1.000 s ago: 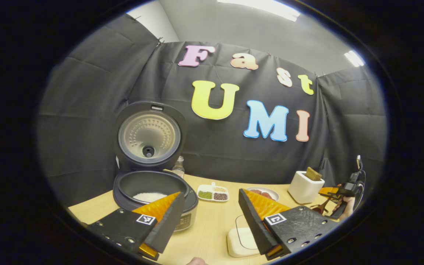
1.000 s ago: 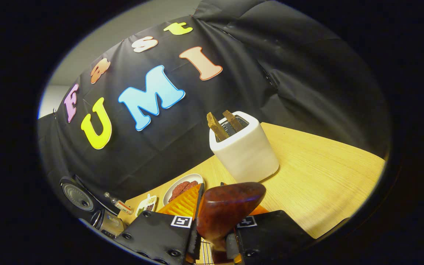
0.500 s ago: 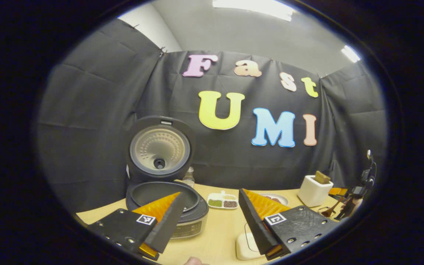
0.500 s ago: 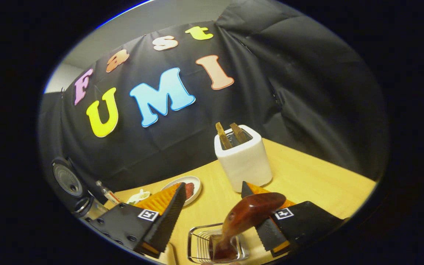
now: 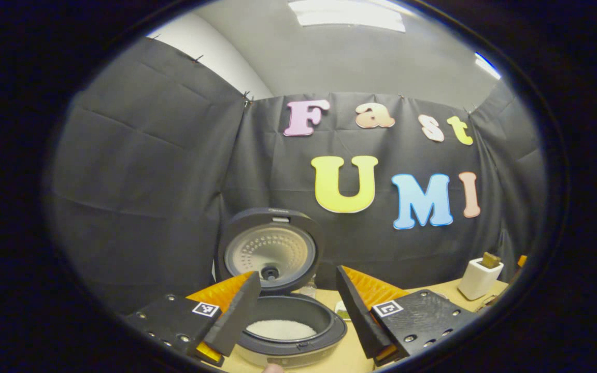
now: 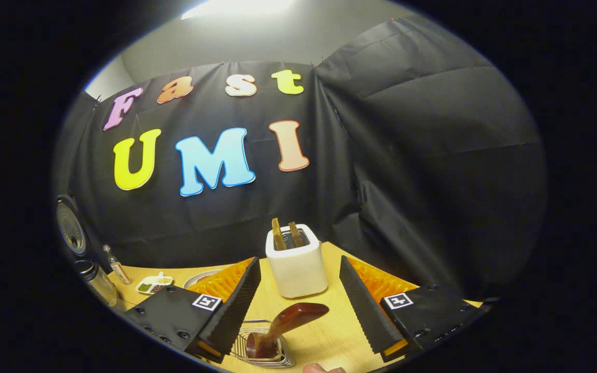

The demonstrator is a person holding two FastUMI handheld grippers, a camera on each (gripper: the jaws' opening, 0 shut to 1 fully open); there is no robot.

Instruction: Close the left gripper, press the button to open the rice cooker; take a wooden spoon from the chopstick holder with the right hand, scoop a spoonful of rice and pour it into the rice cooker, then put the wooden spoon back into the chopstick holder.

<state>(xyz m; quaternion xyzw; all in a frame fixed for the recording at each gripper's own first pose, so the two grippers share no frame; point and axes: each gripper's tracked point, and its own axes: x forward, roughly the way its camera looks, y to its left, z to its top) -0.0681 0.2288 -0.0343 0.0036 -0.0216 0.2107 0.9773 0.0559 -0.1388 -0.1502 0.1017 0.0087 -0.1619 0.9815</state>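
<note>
Left gripper view: the left gripper has its fingers spread wide, empty, just before the open rice cooker, with white rice inside.

Right gripper view: the right gripper is wide apart and empty. The wooden spoon stands between and below its fingers in the chopstick holder, leaning right; the holder's base is cut off.

A white toaster stands on the wooden tabletop — two brown slices upright in its slots; a small bottle and divided dish sit well left.
</note>
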